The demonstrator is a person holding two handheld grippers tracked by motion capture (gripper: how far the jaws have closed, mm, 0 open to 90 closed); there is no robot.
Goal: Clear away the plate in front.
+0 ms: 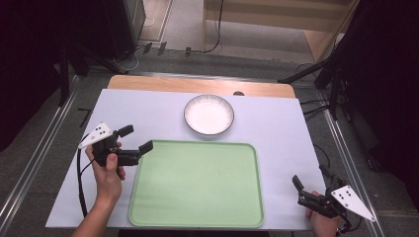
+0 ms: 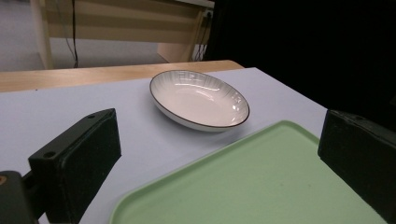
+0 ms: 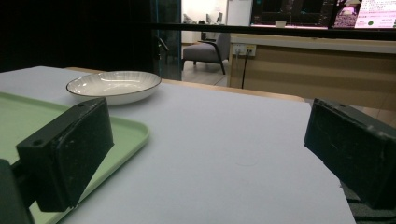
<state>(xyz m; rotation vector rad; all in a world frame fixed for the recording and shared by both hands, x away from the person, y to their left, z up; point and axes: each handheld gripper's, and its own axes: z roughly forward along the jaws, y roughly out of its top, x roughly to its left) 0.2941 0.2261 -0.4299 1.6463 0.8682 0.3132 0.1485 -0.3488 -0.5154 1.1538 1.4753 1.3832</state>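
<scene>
White glazed ceramic, by its look: the bowl (image 1: 209, 114) is sitting near the far edge of the surface (image 1: 276, 123), just beyond the far rim of the green tray (image 1: 197, 217) and apart from it. It is shallow, with a thin dark rim and fine ribbing on its wall, and it is lying upright and empty.

The left gripper (image 1: 136, 139) is hovering at the tray's far-left corner, its fingers (image 2: 77, 158) standing wide and holding nothing, and it is pointing toward the bowl. The right gripper (image 1: 302, 190) is resting low near the near-right corner of the surface, well apart from the bowl, fingers (image 3: 70, 154) likewise spread wide and empty.

Handling, as a judgement: the bowl is likely rigid, moderately heavy for its size, slippery on the glaze and breakable if dropped or knocked. The rim is offering the only practical hold, one finger inside and one outside the wall, at the side nearest the left gripper. The tray is bare and is offering a flat place to set it.
</scene>
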